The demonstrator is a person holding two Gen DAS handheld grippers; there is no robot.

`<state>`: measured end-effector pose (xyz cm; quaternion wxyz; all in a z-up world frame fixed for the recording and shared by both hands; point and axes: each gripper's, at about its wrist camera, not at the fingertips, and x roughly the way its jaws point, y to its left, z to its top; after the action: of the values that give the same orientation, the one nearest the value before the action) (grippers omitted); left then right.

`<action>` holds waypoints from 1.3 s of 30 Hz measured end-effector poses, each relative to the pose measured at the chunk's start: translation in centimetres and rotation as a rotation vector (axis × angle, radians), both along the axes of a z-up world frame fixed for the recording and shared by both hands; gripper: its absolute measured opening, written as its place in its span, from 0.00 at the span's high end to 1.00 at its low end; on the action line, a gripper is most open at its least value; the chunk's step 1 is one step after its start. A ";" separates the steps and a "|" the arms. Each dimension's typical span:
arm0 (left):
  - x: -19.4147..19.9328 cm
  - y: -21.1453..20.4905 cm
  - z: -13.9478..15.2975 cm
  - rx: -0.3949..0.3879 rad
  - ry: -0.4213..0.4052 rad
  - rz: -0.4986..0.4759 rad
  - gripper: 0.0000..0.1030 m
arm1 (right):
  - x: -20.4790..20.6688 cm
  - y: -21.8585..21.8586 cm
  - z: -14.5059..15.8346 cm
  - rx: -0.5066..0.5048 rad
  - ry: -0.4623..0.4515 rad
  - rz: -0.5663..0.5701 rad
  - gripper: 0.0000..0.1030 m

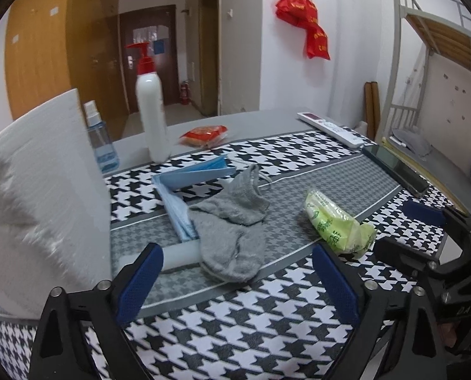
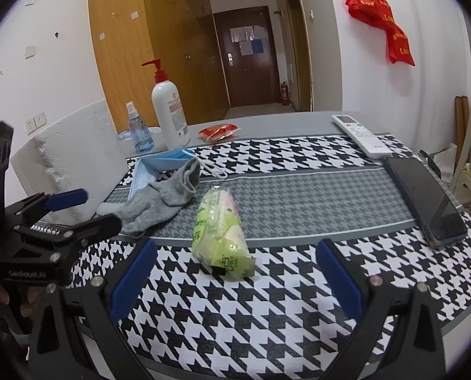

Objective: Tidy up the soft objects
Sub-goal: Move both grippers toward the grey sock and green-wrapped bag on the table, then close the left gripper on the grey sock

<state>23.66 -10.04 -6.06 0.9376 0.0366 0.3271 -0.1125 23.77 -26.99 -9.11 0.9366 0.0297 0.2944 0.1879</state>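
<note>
A grey sock (image 1: 232, 224) lies crumpled on the houndstooth cloth, partly over blue face masks (image 1: 185, 190) and a pale tube (image 1: 181, 253). A green tissue pack (image 1: 336, 224) lies to its right. My left gripper (image 1: 235, 281) is open and empty, just short of the sock. My right gripper (image 2: 235, 281) is open and empty, just short of the tissue pack (image 2: 222, 231). The sock (image 2: 159, 199) and masks (image 2: 162, 164) show at the left of the right wrist view. Each gripper shows in the other's view, the right (image 1: 403, 231) and the left (image 2: 86, 209).
A white foam block (image 1: 42, 190) stands at the left. A pump bottle (image 1: 151, 114), a blue spray bottle (image 1: 101, 139) and a red packet (image 1: 204, 136) stand at the back. A white remote (image 2: 362, 136) and a dark phone (image 2: 425, 199) lie at the right.
</note>
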 end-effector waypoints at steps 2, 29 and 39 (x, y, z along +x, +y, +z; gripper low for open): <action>0.5 -0.3 -0.1 0.006 0.006 -0.012 0.10 | 0.2 0.1 0.0 -0.008 0.008 -0.002 0.01; 5.1 -1.6 -2.7 0.078 0.144 -0.040 0.42 | 2.0 0.7 -0.8 -0.023 0.107 0.062 0.01; 5.5 -1.5 -3.1 0.116 0.140 -0.015 0.75 | 2.1 1.4 -0.9 -0.038 0.117 0.092 0.01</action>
<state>29.15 -11.57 -9.20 0.9078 0.0852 0.3976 -0.1027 25.88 -25.58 -10.00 0.9086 0.0094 0.3530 0.2230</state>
